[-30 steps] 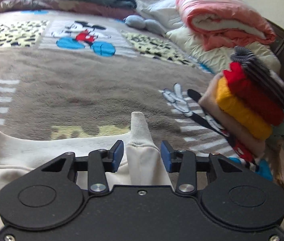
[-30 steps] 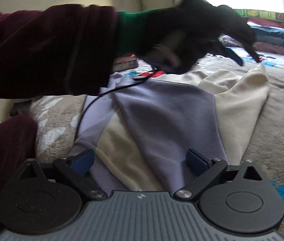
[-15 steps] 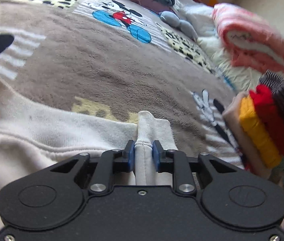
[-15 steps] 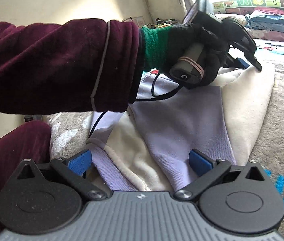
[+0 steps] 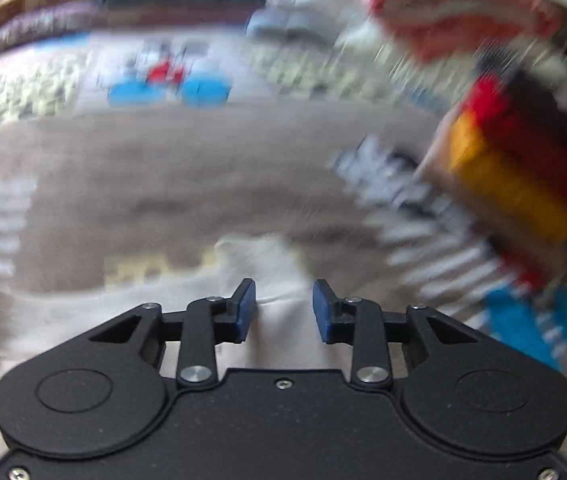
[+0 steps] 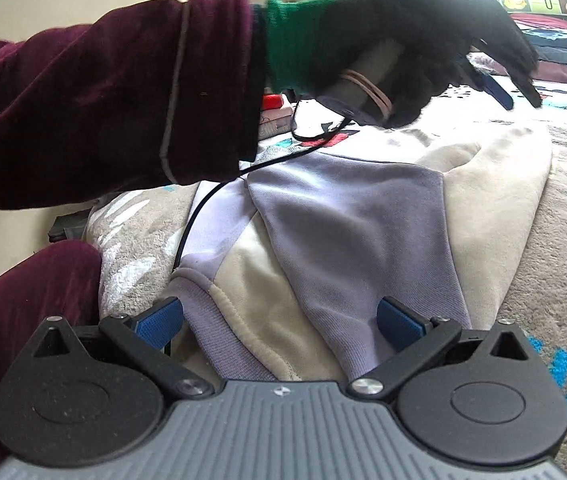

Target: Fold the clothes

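Landmark: the cream and lilac cotton sweatshirt (image 6: 347,240), spread flat on the grey-brown plush cartoon-print blanket (image 5: 187,184) that covers the bed.
Person's sleeve: a dark maroon velvet sleeve (image 6: 103,108) reaches in from the left above the sweatshirt, ending in a green knit cuff.
Left hand: a black-gloved hand (image 6: 415,40) above the sweatshirt's far end, wrapped round a grey handle with a black cable trailing down across the lilac panel.
Left gripper: the black two-finger tool with blue pads (image 5: 284,310) points down at a cream fold of the sweatshirt; its jaws are opening, the cloth lies between the pads, and a gap shows on either side (so the fold is released, not pinched). This view is badly motion-blurred.
Right gripper: the grey ribbed tool with blue pads (image 6: 279,322) sits over the sweatshirt's near end, jaws spread wide, gripping nothing; lilac and cream cloth lies beneath and between the fingers.
Folded pile: a stack of folded red, yellow, beige and dark garments (image 5: 523,164) rests on the blanket, to the right of the sweatshirt's cream fold and well apart from it.
Pink bedding: a rolled pink quilt (image 5: 455,12) lies beyond that stack, far from the sweatshirt.
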Available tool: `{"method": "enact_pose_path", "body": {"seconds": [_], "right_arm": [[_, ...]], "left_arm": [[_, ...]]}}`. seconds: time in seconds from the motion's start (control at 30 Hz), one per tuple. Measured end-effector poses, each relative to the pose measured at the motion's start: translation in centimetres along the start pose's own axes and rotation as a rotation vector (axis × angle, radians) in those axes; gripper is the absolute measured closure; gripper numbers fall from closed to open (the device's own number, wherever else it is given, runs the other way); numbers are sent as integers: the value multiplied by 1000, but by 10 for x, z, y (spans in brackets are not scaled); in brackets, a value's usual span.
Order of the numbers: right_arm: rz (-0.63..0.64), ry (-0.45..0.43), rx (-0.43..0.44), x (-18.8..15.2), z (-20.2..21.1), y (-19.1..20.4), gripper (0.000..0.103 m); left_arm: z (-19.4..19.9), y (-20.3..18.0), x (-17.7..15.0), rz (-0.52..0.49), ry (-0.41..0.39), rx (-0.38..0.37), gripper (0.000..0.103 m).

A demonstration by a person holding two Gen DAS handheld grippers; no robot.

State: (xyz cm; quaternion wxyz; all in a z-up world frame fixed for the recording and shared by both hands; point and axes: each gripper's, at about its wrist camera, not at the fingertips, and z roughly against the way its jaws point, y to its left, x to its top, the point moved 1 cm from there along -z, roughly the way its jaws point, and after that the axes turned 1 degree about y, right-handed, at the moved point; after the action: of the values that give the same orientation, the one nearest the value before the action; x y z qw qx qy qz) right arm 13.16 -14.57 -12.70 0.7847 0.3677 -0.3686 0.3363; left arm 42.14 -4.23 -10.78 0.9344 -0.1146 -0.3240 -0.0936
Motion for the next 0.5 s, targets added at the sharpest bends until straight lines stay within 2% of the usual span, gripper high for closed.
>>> {"method": "enact_pose_path", "body": {"seconds": [0.07, 0.13, 0.2, 0.37, 0.5], "right_arm": [[-1, -1, 1, -1, -2, 1, 0], [-6, -3, 5, -1, -2, 0, 0], [-8, -6, 8, -1, -2, -1, 0], [-5, -11, 5, 0, -3, 1, 0], [10, -26, -14, -1, 0, 4, 1]], "left_arm": [[-6, 1, -4, -23, -22, -4, 69], [8, -2, -2, -20, -38, -15, 68], [30, -1, -7, -27, -69, -24, 59], [85, 13, -28, -9, -116, -26, 59], [136, 26, -60, 24, -155, -20, 59]]}}
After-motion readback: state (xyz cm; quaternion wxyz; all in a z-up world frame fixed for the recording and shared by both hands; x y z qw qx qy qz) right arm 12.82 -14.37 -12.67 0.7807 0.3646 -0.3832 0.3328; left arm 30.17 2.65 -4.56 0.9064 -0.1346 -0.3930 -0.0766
